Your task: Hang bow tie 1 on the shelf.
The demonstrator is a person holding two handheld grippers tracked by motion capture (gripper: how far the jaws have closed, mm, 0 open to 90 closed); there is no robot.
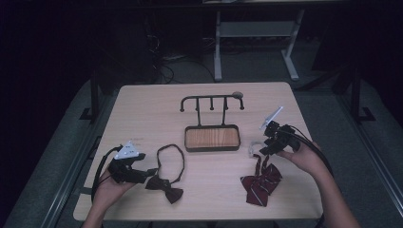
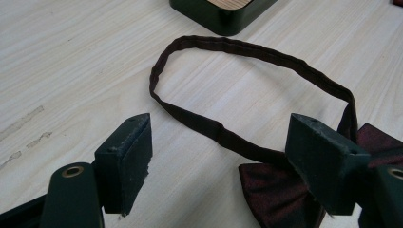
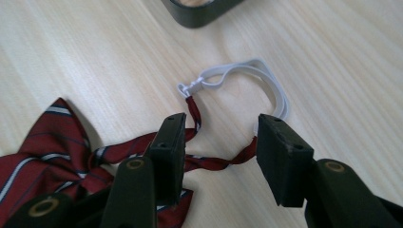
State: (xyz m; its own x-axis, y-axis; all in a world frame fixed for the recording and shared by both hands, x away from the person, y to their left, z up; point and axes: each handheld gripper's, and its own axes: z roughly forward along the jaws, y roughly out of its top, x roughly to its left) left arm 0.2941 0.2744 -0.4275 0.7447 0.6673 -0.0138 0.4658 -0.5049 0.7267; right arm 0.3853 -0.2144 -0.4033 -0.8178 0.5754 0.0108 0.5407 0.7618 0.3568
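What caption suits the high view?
Two open tools hover beside bow ties near a hook rack.

Bare table [image 1: 142, 109] lies open left of the central hook stand [image 1: 211, 124]; bow ties flank it.

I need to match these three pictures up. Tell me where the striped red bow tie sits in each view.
High view: the striped red bow tie lies at lower right, near the right gripper.
Left gripper view: a red scrap at the top right corner may be it; I cannot tell.
Right gripper view: it lies at lower left.
Shared landmark: the dark tray with a wooden floor.
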